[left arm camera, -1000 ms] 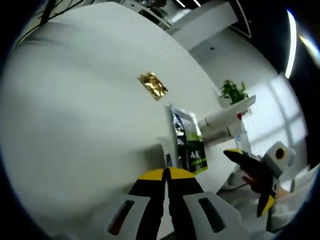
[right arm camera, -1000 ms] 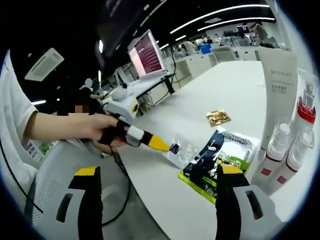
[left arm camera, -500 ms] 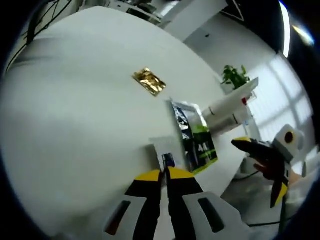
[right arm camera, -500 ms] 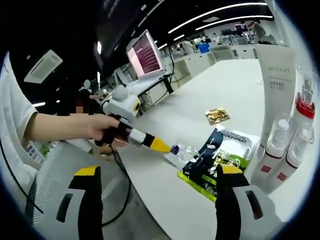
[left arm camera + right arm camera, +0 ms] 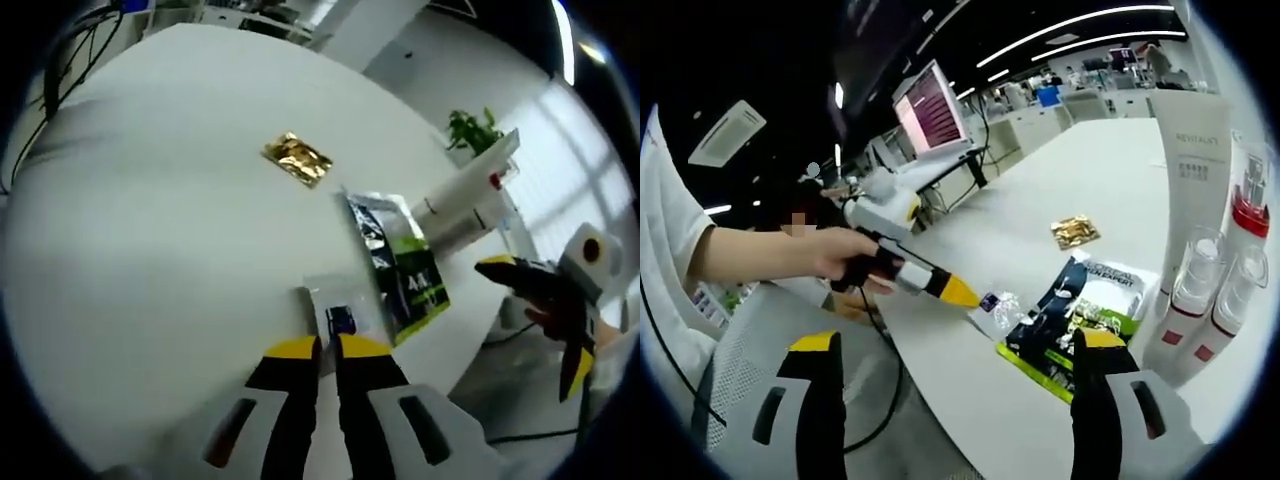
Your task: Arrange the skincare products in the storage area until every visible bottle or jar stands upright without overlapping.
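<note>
Left gripper view looks down its own yellow-tipped jaws at the white worktop (image 5: 150,230). The left gripper (image 5: 322,348) has its jaws almost together, clenched on the near edge of a small clear sachet (image 5: 338,305) with a dark blue patch, which lies flat on the worktop. Just beside the sachet lies a black and green pouch (image 5: 400,268), also flat. Farther off, well apart from both, sits a gold foil packet (image 5: 297,158). Beyond the pouch the white bottles (image 5: 470,205) appear tipped sideways by the camera's roll, and the right gripper (image 5: 535,290) comes in from the right, held off the worktop edge.

Right gripper view gives the side-on picture: the right gripper (image 5: 960,370) has its jaws spread wide and released, holding nothing. A hand (image 5: 830,258) carries the left gripper, whose tip meets the clear sachet at the worktop's near edge. Here the skincare products stand upright at the right: a tall white tube (image 5: 1196,170), a red-collared pump bottle (image 5: 1250,215) and two clear-capped bottles (image 5: 1200,295), close together, possibly touching. A lit monitor (image 5: 932,108) stands behind.
</note>
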### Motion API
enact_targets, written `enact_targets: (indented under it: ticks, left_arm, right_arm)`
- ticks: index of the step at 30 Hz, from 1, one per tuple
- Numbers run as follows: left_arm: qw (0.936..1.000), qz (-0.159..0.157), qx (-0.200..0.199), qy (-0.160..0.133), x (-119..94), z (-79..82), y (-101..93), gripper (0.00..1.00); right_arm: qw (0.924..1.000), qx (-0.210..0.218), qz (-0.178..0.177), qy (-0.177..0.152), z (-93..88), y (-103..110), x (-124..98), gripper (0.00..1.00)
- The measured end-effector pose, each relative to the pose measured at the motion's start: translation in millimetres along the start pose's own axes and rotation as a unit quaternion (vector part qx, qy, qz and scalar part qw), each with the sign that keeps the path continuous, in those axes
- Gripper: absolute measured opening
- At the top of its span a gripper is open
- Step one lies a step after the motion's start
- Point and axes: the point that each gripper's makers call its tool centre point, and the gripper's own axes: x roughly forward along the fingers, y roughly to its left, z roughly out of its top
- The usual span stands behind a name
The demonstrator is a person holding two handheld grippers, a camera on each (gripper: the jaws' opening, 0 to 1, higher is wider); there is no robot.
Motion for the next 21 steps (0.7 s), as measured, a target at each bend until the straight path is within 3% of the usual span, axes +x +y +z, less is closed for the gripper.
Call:
enact_targets:
  ticks: [12, 18, 21]
  left_arm:
    - [0.9987, 0.023, 0.043, 0.015, -1.2, -4.4, 0.6, 0.08]
    - [0.9987, 0.023, 0.042, 0.020, -1.1, -5.4, -0.9, 0.09]
    - [0.9972, 0.032, 0.063, 0.024, -2.3, -6.1, -2.6, 0.10]
  right_arm:
    - [1.0000, 0.001, 0.001, -0.002, 0.7, 0.7, -0.9, 0.95]
    - [1.0000, 0.002, 0.001, -0.003, 1.8, 0.4, -1.0, 0.94]
    - [1.0000, 0.002, 0.001, -0.003, 1.6, 0.3, -1.3, 0.94]
